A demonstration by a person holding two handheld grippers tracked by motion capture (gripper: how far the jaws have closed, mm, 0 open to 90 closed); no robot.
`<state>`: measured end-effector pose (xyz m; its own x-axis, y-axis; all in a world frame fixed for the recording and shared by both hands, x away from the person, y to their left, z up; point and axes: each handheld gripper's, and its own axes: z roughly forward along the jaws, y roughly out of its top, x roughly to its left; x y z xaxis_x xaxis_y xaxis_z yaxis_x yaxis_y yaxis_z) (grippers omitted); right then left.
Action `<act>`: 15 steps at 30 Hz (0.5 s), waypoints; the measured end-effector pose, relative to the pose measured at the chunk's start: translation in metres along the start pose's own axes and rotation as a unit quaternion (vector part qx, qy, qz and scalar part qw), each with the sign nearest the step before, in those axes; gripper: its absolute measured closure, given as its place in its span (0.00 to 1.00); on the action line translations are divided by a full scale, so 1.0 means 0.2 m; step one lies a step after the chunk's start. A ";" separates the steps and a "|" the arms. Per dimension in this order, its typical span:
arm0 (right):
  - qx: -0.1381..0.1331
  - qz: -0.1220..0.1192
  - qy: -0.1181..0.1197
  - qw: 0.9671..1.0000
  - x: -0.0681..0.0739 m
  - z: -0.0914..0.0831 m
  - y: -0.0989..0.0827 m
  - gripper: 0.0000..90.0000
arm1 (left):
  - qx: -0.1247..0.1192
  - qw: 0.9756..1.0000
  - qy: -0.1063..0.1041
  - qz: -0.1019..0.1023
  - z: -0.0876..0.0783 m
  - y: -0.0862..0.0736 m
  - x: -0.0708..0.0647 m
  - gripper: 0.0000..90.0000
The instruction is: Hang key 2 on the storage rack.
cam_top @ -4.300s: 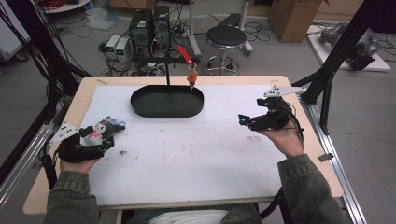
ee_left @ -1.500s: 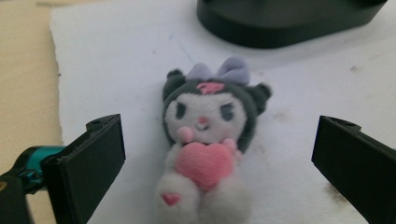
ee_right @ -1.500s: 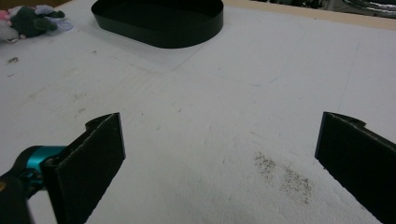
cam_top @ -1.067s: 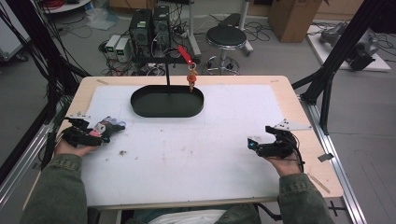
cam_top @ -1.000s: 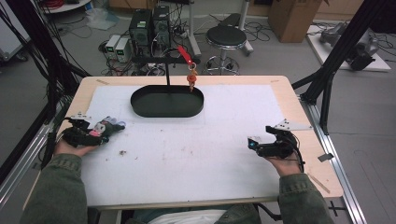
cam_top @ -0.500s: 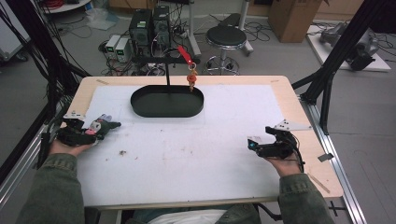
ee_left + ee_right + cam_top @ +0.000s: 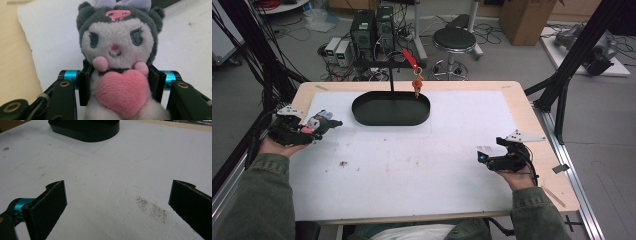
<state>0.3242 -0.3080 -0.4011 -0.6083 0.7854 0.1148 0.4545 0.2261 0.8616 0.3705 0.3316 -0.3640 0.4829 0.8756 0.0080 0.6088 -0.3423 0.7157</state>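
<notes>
A grey and white plush toy [image 7: 117,47] with a pink heart on its chest and a lilac bow is clamped by the body between my left gripper's [image 7: 121,82] black pads. In the high view the plush toy [image 7: 321,121] and left gripper [image 7: 313,131] sit near the table's left edge, just above the white sheet [image 7: 422,150]. My right gripper [image 7: 484,155] rests low at the front right, pointing left. In its own view the right gripper [image 7: 117,202] stands wide open over bare sheet with nothing between its jaws.
A black oval tray [image 7: 362,112] lies at the back middle, with a thin stand [image 7: 391,82] rising from it. A red tag with orange keys [image 7: 417,86] hangs from the stand's arm. The tray [image 7: 85,131] is far ahead of the right gripper. Dark smudges [image 7: 152,210] mark the sheet.
My left gripper has risen a little with the plush toy in its grip and drifted slightly toward the table's left edge. The right hand has stayed where it was.
</notes>
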 end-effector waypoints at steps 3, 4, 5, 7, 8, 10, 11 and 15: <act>-0.003 0.002 0.000 1.000 0.00 -0.01 0.00 0.01 | -0.010 1.000 -0.004 -0.003 -0.01 0.06 0.00 0.55; -0.002 0.004 0.000 1.000 0.00 -0.01 -0.01 0.01 | -0.015 1.000 -0.006 -0.007 -0.01 0.07 0.01 0.55; -0.002 0.006 0.001 1.000 0.00 -0.01 -0.01 0.01 | -0.017 1.000 -0.007 -0.009 -0.01 0.09 0.01 0.55; -0.005 0.006 0.001 1.000 -0.01 -0.01 -0.01 0.01 | -0.018 1.000 -0.005 -0.008 -0.01 0.12 0.00 0.55; -0.006 0.007 0.002 1.000 -0.01 -0.01 -0.01 0.01 | -0.016 1.000 -0.004 -0.003 -0.01 0.14 -0.01 0.55; -0.006 0.009 0.001 1.000 -0.01 -0.01 -0.01 0.01 | -0.017 1.000 -0.006 0.000 0.00 0.18 -0.02 0.55; -0.005 0.008 0.001 1.000 -0.01 -0.01 -0.01 0.01 | -0.017 1.000 -0.006 0.001 0.01 0.20 -0.03 0.55; -0.003 0.009 0.004 1.000 -0.01 -0.01 -0.01 0.01 | -0.011 1.000 -0.005 0.012 0.03 0.28 -0.06 0.55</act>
<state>0.3230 -0.3112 -0.4026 -0.6044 0.7852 0.1345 0.4618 0.2078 0.8623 0.4025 0.3008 -0.3274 0.5032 0.8640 0.0186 0.5826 -0.3551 0.7311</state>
